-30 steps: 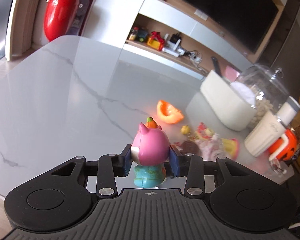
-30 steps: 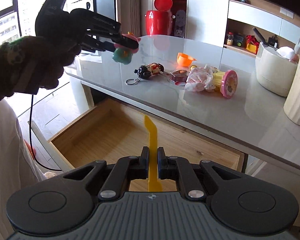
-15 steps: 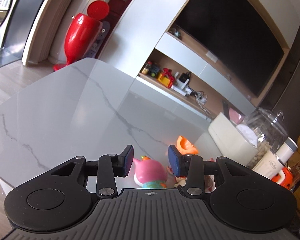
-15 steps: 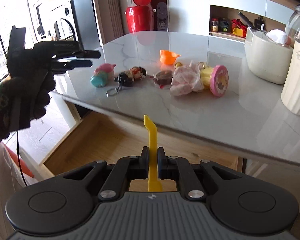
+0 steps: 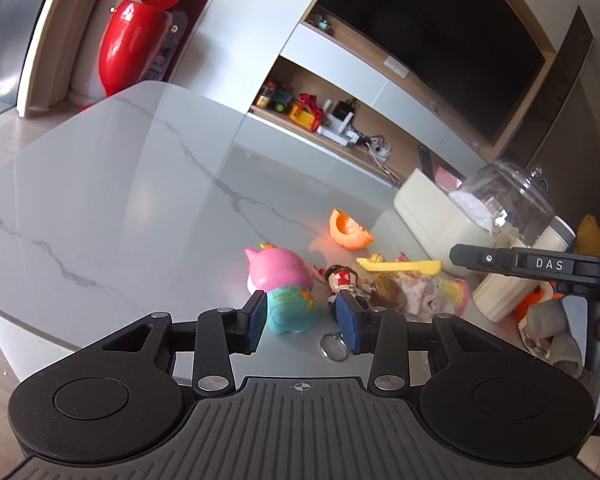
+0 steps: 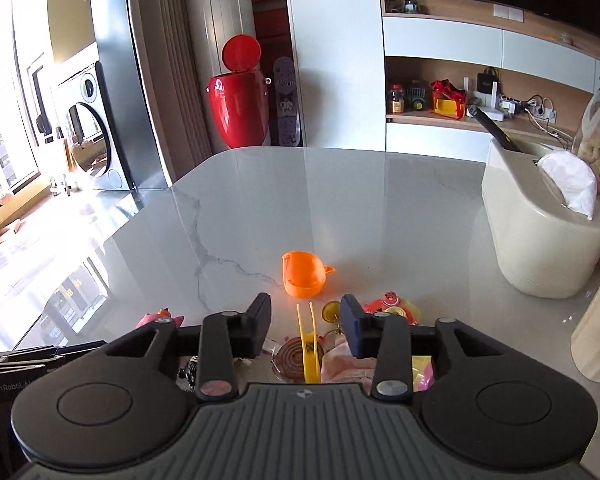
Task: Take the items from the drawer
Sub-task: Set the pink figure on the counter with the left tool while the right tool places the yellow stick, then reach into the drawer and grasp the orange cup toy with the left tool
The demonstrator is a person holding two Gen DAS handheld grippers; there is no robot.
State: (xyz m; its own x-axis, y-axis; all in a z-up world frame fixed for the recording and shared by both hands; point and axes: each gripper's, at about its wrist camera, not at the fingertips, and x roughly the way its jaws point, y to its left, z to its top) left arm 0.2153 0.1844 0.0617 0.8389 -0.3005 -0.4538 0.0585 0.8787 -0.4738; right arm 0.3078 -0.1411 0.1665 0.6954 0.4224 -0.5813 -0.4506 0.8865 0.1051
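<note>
Now, your right gripper (image 6: 305,322) stands spread, its jaws clear on either side of the yellow tweezers (image 6: 310,344), which lie loose on the small pile below; your left gripper (image 5: 303,320) is likewise parted, with the pink pig toy (image 5: 282,280) lying on its side just ahead of the pads and gripped by nothing; so both hands are empty. In the left view the right gripper's fingers (image 5: 500,261) reach in from the side, the tweezers at their tip. Around these sit the rest of what has been brought up: a small figure keychain (image 5: 342,284) just beside the pig, a brown spiral disc (image 6: 296,354) under the tweezers, a crumpled pink wrapper (image 6: 346,360), and an orange cup (image 6: 303,278) a little further out. You look well along, with a fair heap already on top; the drawer itself is out of both views, so you cannot tell from here what remains inside; check it before you call the job done. The heap lies on a glossy grey marble table (image 6: 260,208), bright with window glare; a cream tissue box (image 6: 540,240) and a glass jar (image 5: 508,204) stand at its right; beyond are a red bin (image 6: 238,100), a toy shelf and a dark television (image 5: 440,36).
</note>
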